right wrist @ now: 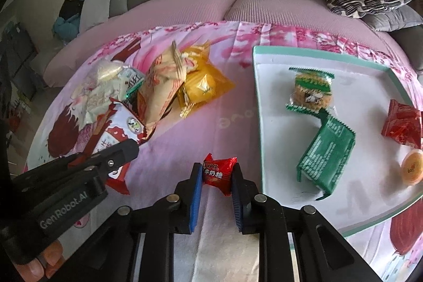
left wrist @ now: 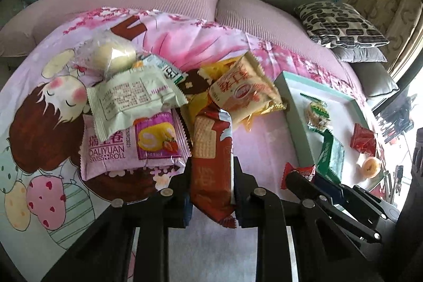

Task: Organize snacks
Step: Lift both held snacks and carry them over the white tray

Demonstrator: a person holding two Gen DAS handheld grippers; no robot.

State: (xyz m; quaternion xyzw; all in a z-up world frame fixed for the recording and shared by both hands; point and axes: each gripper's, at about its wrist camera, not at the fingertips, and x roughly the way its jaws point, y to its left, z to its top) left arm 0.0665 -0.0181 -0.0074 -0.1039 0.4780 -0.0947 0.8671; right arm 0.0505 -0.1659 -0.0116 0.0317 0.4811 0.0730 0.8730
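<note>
1. Our left tool (left wrist: 211,176) is clenched on the red-brown biscuit packet (left wrist: 211,147), both pads pressing its long sides near the lower end. The packet's upper end lies against the snack pile, beside the pink Swiss-roll packet (left wrist: 132,144).
2. Our right tool (right wrist: 217,176) is clenched on a small red candy (right wrist: 218,172), gripped across its body with the twisted ends sticking out past the pads.
3. The white tray (right wrist: 275,149) with the mint rim sits to the right on the patterned cloth (right wrist: 201,123). It already holds a green-wrapped rice cake (right wrist: 312,89), a green packet (right wrist: 326,157), a red packet (right wrist: 403,123) and an orange jelly cup (right wrist: 412,168). The candy hangs just left of the tray's near rim.
4. We judge the step in hand to be lifting both snacks and carrying them to the tray.
5. To do it well, we lift the biscuit packet straight up before moving sideways, so its far end slides clear of the pile without dragging the cream packet (left wrist: 246,89) or the pale green wrapper (left wrist: 132,99) along.
6. We keep the grip on the biscuits gentle, since the packet looks crushable.
7. We raise the candy over the rim, not through it, and aim for the bare patch near the front of the tray.
8. We move one hand at a time near the tray, as the two tools already sit close together.
</note>
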